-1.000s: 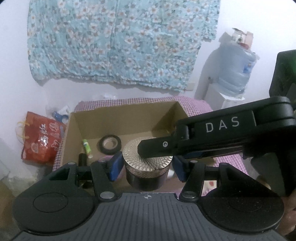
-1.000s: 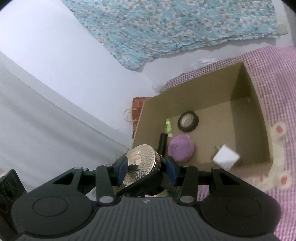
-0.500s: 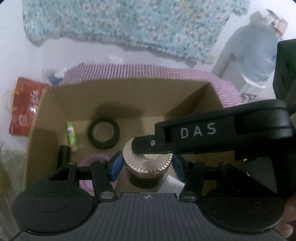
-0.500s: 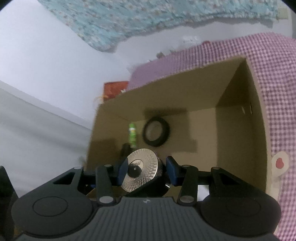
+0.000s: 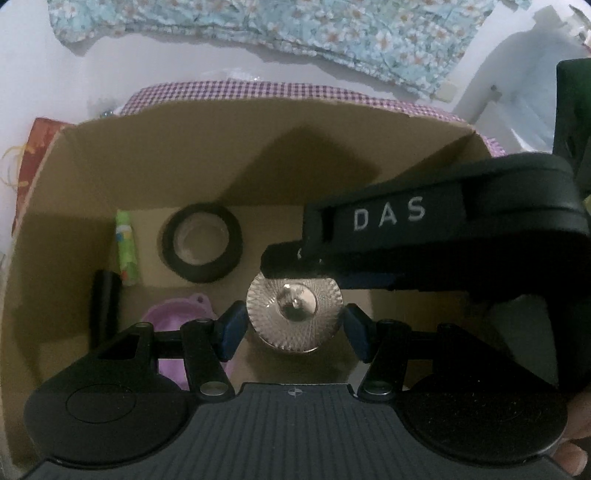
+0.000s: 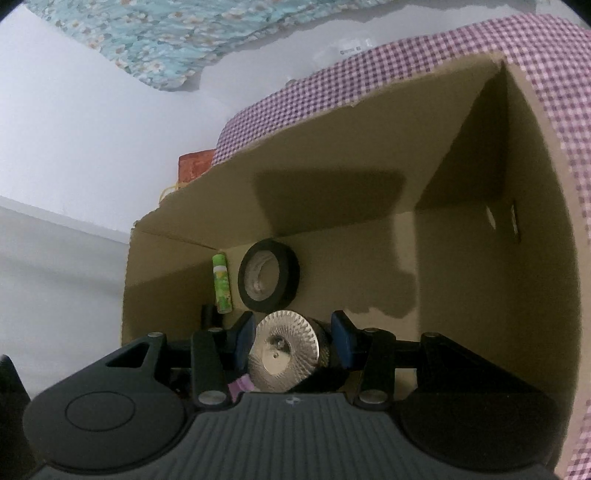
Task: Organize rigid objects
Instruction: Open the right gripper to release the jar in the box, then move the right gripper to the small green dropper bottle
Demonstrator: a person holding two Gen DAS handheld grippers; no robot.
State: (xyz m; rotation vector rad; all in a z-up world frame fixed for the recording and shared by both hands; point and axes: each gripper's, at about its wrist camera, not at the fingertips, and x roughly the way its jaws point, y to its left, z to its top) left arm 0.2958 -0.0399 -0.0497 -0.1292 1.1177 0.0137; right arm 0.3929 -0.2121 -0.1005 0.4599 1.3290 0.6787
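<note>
A black jar with a shiny ribbed silver lid (image 5: 292, 318) (image 6: 283, 355) hangs inside a cardboard box (image 5: 207, 155) (image 6: 332, 177), low over its floor. My left gripper (image 5: 291, 328) and my right gripper (image 6: 293, 343) both have their blue pads against the jar's sides. The right gripper's black body marked DAS (image 5: 424, 229) crosses the left wrist view from the right, above the lid. In the box lie a black tape roll (image 5: 202, 247) (image 6: 269, 278), a green tube (image 5: 126, 252) (image 6: 221, 282), a black stick (image 5: 105, 306) and a purple lid (image 5: 173, 325).
The box stands on a purple checked cloth (image 6: 443, 48). A red bag (image 5: 31, 147) sits left of the box. A flowered blue cloth (image 5: 295, 26) hangs on the white wall behind. The box walls rise on all sides of the jar.
Both grippers have carried the jar forward over the box's near edge and down into the box. The box walls now fill both views.
</note>
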